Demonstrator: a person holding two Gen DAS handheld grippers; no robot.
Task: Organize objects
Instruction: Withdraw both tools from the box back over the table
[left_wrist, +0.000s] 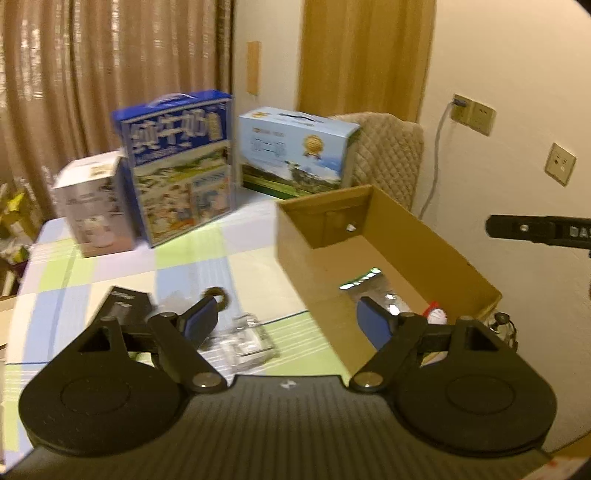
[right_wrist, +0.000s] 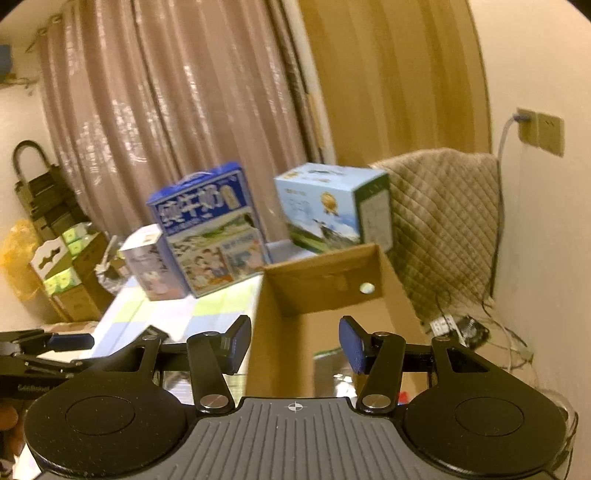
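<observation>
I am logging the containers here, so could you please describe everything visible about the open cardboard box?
The cardboard box is plain brown corrugated card, rectangular, open-topped and upright on the checked tablecloth. Its far end wall has a small round hole. Inside lie a shiny silver packet and a small red-and-white item. Neither gripper touches it.

Brown curtains hang behind a table covered with a checked cloth. A quilted beige chair cover sits by the wall, below wall sockets with a grey cable plugged in.
</observation>
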